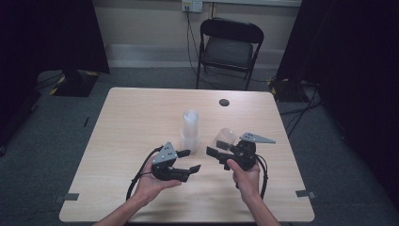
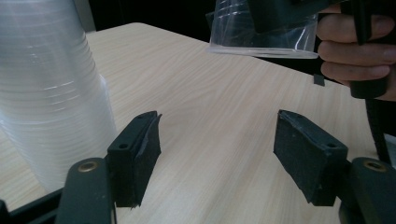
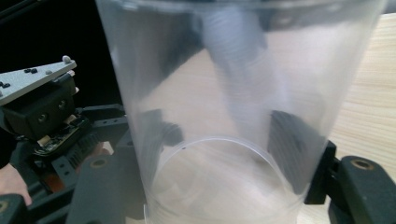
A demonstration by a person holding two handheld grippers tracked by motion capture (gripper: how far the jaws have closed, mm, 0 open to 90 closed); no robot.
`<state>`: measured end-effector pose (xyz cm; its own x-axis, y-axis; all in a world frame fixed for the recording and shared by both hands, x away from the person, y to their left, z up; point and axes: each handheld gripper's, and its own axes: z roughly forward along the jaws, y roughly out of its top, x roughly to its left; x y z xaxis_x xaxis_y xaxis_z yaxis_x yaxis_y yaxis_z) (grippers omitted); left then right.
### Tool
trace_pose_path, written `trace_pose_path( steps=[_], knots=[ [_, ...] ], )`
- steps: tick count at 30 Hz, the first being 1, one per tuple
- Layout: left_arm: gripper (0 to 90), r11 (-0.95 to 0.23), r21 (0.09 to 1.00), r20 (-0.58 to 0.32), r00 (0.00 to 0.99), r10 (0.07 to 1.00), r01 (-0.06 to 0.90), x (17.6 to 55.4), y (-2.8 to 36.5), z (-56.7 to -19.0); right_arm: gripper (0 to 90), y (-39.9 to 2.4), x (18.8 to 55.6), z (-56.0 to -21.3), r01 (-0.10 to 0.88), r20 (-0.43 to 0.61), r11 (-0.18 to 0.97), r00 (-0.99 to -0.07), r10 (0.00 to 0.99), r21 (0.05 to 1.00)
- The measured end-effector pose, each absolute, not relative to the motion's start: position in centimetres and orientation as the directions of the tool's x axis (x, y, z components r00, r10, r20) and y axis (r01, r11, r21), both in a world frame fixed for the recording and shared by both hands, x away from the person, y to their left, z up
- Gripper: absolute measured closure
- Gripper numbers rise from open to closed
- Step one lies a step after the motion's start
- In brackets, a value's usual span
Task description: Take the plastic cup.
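A tall stack of clear plastic cups (image 1: 190, 128) stands upright near the table's middle, and looms at the left of the left gripper view (image 2: 51, 93). My right gripper (image 1: 217, 150) is shut on a single clear cup (image 1: 225, 138), held tilted just right of the stack and lifted off the table. In the right gripper view that cup (image 3: 233, 93) sits between the jaws of my right gripper (image 3: 224, 158). My left gripper (image 1: 188, 160) (image 2: 217, 149) stands open and holds nothing, just in front of the stack. The held cup (image 2: 261, 32) hangs beyond it.
The wooden table (image 1: 136, 122) has a small dark round spot (image 1: 224, 102) near its far edge. A black folding chair (image 1: 229, 47) stands behind the table. Dark curtains hang on both sides, and cables run across the floor at the back.
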<state>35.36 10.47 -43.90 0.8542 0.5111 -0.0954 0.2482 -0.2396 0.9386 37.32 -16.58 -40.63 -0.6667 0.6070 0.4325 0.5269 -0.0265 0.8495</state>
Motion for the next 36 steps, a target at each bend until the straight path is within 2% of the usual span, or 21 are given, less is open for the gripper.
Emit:
trace_pose_path(
  steps=[4,10,14,16,30,36],
  knots=[
    [32.5,-0.21,0.953,-0.077,0.849,0.523,0.216,34.9,10.7,-43.9,35.7,-15.9,37.0,-40.6,0.536,0.453,-0.033,-0.676,0.581,0.843],
    [42.2,-0.21,0.963,-0.037,0.854,0.52,0.17,34.4,10.8,-44.1,35.7,-14.8,36.6,-40.5,0.566,0.507,-0.062,-0.678,0.532,0.822],
    [48.6,-0.174,0.968,-0.067,0.851,0.52,0.183,34.3,10.7,-44.1,35.7,-14.4,36.4,-40.5,0.599,0.555,-0.087,-0.665,0.499,0.796],
    [52.1,-0.17,0.971,-0.053,0.846,0.531,0.167,34.1,10.6,-44.0,35.7,-14.2,36.3,-40.5,0.609,0.571,-0.095,-0.665,0.482,0.788],
    [60.8,-0.138,0.99,0.062,0.824,0.563,0.019,33.5,10.2,-43.6,35.7,-13.0,35.8,-40.5,0.645,0.611,-0.09,-0.657,0.442,0.759],
    [65.3,-0.134,0.991,0.086,0.821,0.564,-0.011,33.4,10.1,-43.6,35.6,-12.4,35.7,-40.7,0.671,0.64,-0.09,-0.646,0.417,0.736]
  ],
)
